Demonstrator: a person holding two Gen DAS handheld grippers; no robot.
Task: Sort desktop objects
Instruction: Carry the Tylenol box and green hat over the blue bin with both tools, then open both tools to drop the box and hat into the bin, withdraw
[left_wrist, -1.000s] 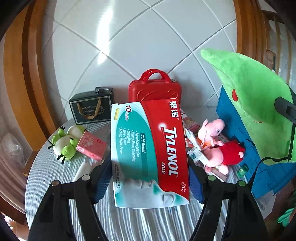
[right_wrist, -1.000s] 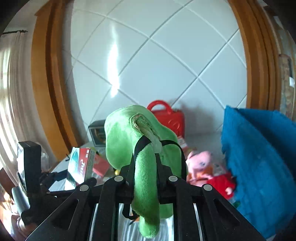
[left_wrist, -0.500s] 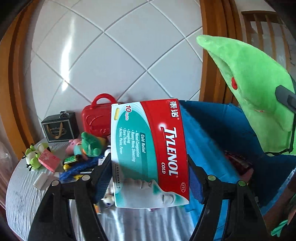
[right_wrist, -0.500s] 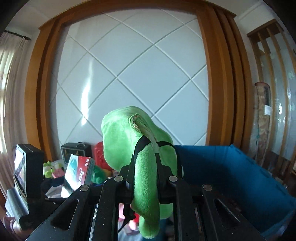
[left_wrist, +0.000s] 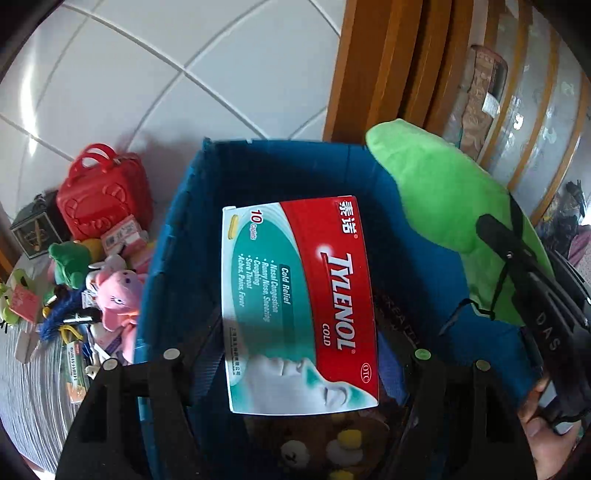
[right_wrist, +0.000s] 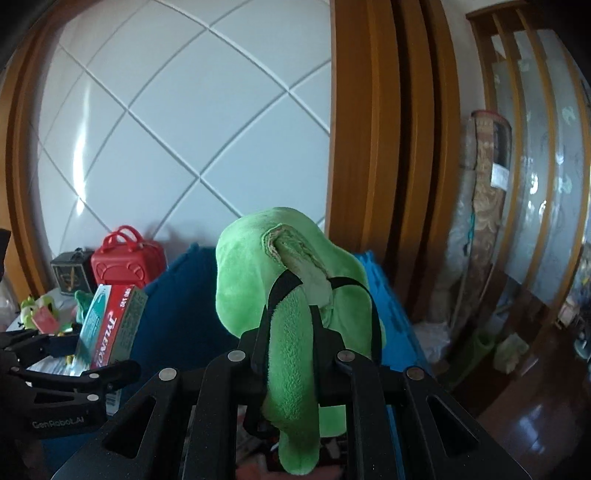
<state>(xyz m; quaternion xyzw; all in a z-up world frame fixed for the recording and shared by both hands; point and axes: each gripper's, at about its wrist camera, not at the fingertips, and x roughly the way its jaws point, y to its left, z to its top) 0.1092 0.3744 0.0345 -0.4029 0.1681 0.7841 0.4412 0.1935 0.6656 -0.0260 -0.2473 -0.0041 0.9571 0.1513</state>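
Only left view shows bin contents, bear plush

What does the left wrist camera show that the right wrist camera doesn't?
Only the left wrist view looks down into the blue bin, showing a teddy-patterned item at its bottom, plus the pink plush beside it. Only the right wrist view shows the room's dark floor. Both show the Tylenol box in the left tongs, the green plush in the right tongs, and the red case.
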